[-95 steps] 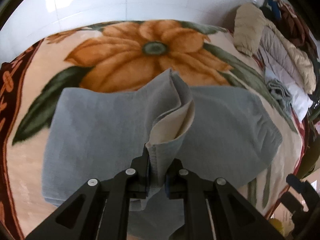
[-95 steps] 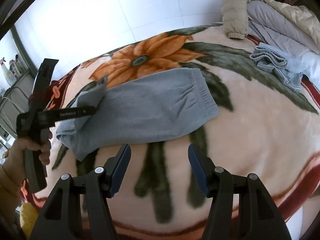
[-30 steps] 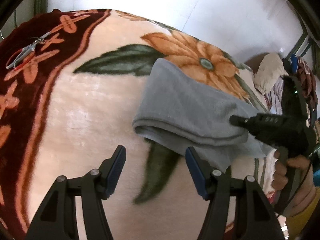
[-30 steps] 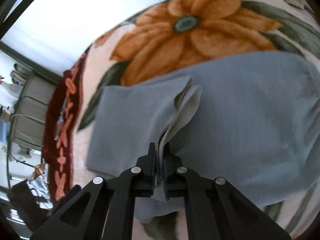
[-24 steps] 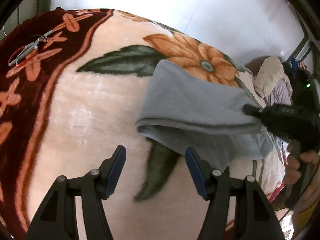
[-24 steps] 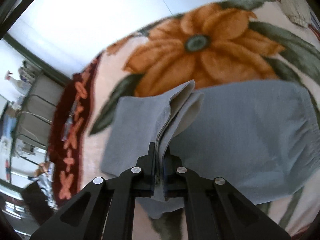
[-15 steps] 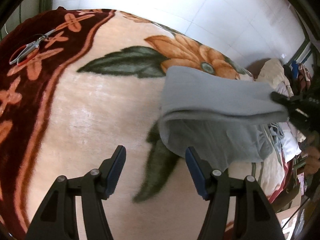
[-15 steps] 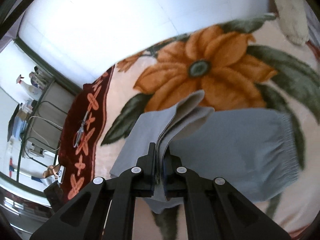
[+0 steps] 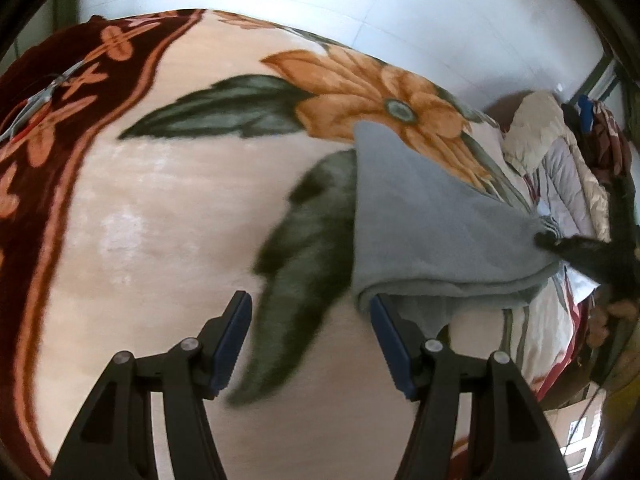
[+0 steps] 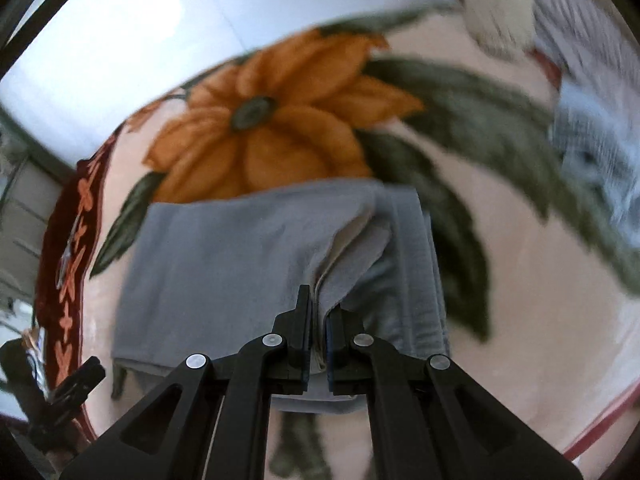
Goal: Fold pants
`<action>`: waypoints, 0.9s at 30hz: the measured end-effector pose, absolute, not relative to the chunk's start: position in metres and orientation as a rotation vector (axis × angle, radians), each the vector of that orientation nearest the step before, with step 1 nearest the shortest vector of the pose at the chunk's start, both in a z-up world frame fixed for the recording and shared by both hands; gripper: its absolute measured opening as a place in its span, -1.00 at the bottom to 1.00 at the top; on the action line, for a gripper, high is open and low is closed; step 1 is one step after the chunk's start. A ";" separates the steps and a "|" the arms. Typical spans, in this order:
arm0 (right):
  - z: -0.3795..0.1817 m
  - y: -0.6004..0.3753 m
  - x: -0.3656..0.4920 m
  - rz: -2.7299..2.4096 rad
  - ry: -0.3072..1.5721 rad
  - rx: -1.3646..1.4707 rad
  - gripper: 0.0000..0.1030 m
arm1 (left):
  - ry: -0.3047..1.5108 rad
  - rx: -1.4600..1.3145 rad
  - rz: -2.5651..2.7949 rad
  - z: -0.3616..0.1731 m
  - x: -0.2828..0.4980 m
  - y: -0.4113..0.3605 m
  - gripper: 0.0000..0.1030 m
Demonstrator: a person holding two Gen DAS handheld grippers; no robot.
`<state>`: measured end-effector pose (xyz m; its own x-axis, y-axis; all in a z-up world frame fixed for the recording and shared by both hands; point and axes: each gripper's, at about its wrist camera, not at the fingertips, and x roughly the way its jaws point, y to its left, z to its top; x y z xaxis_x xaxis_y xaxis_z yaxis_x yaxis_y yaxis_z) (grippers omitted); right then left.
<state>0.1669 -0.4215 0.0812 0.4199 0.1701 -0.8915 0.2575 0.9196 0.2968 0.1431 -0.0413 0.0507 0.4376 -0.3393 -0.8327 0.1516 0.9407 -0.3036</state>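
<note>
The grey-blue pants (image 10: 256, 256) lie folded on a floral blanket (image 10: 540, 300). My right gripper (image 10: 318, 320) is shut on a bunched edge of the pants and holds it over the elastic waistband (image 10: 424, 264). In the left wrist view the pants (image 9: 432, 224) lie right of centre, and the right gripper (image 9: 560, 246) pinches their far end. My left gripper (image 9: 310, 344) is open and empty, low over the blanket (image 9: 160, 240), with its right finger (image 9: 390, 344) beside the folded edge.
A beige quilt and piled clothes (image 9: 560, 148) lie at the far right of the bed. A striped grey-blue garment (image 10: 592, 152) lies on the blanket to the right. A white tiled wall (image 9: 360, 4) stands behind. The dark red blanket border (image 9: 48, 120) runs along the left.
My right gripper has carried the pinched pant end to the right over the waistband, doubling the pants over. The left gripper stays open and has shifted slightly toward the fold.
</note>
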 end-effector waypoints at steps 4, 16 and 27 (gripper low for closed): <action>0.047 -0.434 0.161 -0.093 1.168 0.474 -0.87 | 1.071 -0.172 -0.327 0.053 0.156 -0.055 0.26; 0.079 -0.445 0.110 -0.122 1.006 0.579 0.07 | 1.129 -0.149 -0.362 0.035 0.199 -0.089 0.26; 0.045 -0.457 0.083 -0.170 1.005 0.695 0.15 | 1.200 -0.279 -0.394 0.017 0.202 -0.088 0.27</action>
<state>0.0829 -0.4574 0.0449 0.5435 0.1767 -0.8206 0.4372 0.7750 0.4564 0.2019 -0.0875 0.0174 0.3078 -0.4384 -0.8444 0.1476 0.8988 -0.4129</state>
